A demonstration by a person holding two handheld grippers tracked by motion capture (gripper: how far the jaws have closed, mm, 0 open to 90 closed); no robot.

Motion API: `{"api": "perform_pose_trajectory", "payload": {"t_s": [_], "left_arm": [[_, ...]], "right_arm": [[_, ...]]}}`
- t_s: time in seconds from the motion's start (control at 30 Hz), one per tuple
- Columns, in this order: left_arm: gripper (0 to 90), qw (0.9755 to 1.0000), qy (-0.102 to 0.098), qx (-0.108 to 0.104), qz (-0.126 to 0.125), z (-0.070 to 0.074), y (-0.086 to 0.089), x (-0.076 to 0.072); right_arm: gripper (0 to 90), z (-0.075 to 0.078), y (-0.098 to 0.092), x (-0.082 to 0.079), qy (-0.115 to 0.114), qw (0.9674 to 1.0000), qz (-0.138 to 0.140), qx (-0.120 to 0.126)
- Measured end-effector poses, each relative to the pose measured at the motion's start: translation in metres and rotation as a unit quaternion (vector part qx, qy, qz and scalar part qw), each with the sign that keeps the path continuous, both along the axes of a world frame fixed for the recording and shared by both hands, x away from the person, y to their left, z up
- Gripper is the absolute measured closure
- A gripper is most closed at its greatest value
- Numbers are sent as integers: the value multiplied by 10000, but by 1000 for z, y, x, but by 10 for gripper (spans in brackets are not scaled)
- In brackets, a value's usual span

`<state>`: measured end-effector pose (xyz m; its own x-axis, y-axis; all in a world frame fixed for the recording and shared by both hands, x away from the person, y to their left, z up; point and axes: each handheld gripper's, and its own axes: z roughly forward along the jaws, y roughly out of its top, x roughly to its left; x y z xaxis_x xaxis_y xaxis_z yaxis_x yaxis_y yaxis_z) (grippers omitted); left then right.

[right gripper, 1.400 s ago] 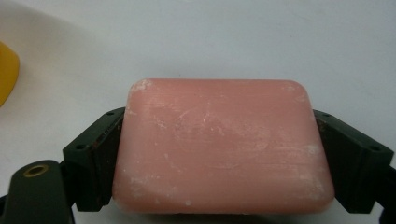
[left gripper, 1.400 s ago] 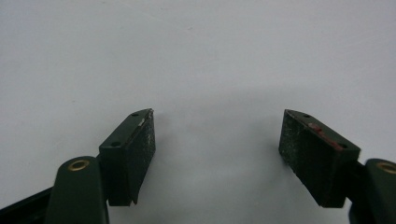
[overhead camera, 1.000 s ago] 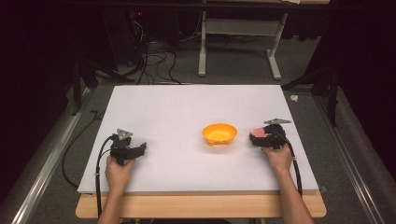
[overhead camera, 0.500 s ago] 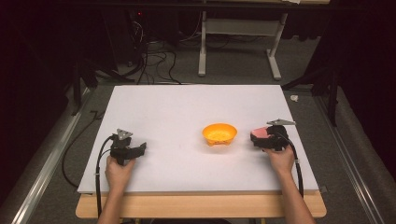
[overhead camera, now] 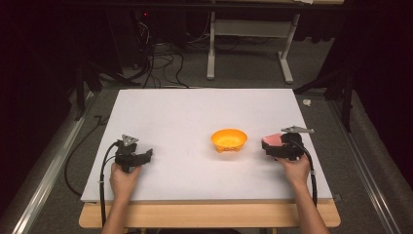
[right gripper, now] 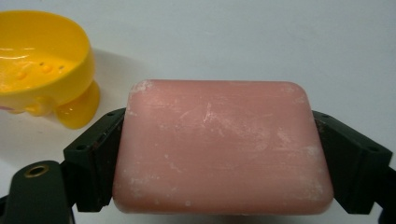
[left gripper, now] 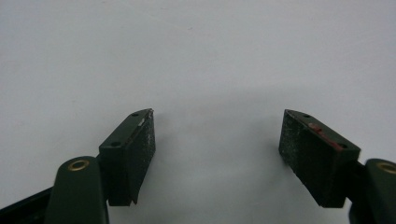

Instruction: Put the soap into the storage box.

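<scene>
**A:** While the person is sitting at the near edge of the white table, what is the right gripper doing?

**B:** It is holding a pink bar of soap; the two black jaws are pressing on the short ends of the bar, one on each side, so they are standing as wide apart as the bar is long; the flat face of the soap, with some white scuffs on it, is looking up at the right gripper view.

**A:** And where is the soap sitting on the table?

**B:** It is staying at the right side, just beside the orange bowl and not touching it; I cannot tell if the bar is resting on the surface or hanging a little above it; the bowl is standing on small feet, and I am seeing little holes in its bottom.

**A:** Is the left gripper carrying something?

**B:** No; its jaws are standing wide apart with only bare white table between them; the left hand is keeping it low at the left side, well apart from the bowl; a black cable is trailing from it toward the near edge.
</scene>
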<state>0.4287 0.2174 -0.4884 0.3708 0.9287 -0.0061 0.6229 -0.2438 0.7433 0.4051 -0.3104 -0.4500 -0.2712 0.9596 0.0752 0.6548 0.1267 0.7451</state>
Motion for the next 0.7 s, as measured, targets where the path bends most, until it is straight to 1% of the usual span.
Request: {"api": "perform_pose_trajectory", "payload": {"t_s": [0.37, 0.5, 0.57, 0.7], "left_arm": [[274, 10000, -1, -1, 1, 0, 0, 0], [274, 10000, -1, 1, 0, 0, 0, 0], [274, 10000, -1, 0, 0, 0, 0, 0], [274, 10000, -1, 1, 0, 0, 0, 0]], "right_arm": [[137, 8, 7, -12, -10, 9998, 143, 138], [137, 10, 10, -15, -7, 9997, 209, 105], [137, 13, 12, -17, -22, 9995, 269, 180], [137, 17, 14, -19, -38, 9993, 305, 200]]}}
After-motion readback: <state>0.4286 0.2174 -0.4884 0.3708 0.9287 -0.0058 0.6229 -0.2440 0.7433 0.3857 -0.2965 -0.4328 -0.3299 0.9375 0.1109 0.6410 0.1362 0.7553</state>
